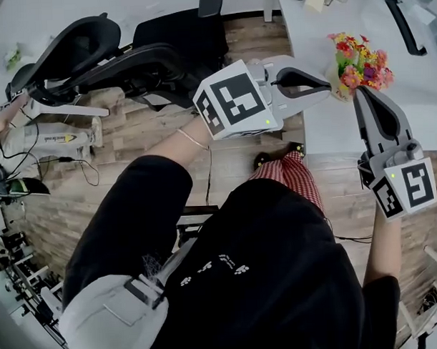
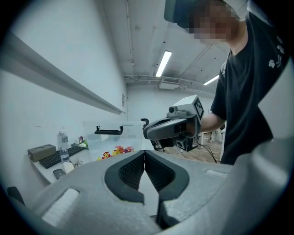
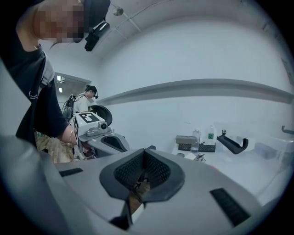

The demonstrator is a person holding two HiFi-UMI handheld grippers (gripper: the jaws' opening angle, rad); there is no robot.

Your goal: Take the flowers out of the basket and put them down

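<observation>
Left tongs (image 1: 327,83) and right tongs (image 1: 362,93) are hanging closed, gripping nothing; flowers (image 1: 359,61) are standing just beyond their tips, any basket being indistinct.

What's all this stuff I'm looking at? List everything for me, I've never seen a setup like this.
flowers: one bunch, red, pink and yellow, at the table's corner
table: one, white, upper right in the head view
clear box: one, black handle on top, behind the flowers
keyboard: one, black, far end of the table
bottles: two, clear, by the keyboard
office chairs: two, black, upper left
floor: brown wood pattern
second person: one, standing far off
left gripper: one, grey, shut and empty, beside the flowers
right gripper: one, grey, shut and empty, just below the flowers
</observation>
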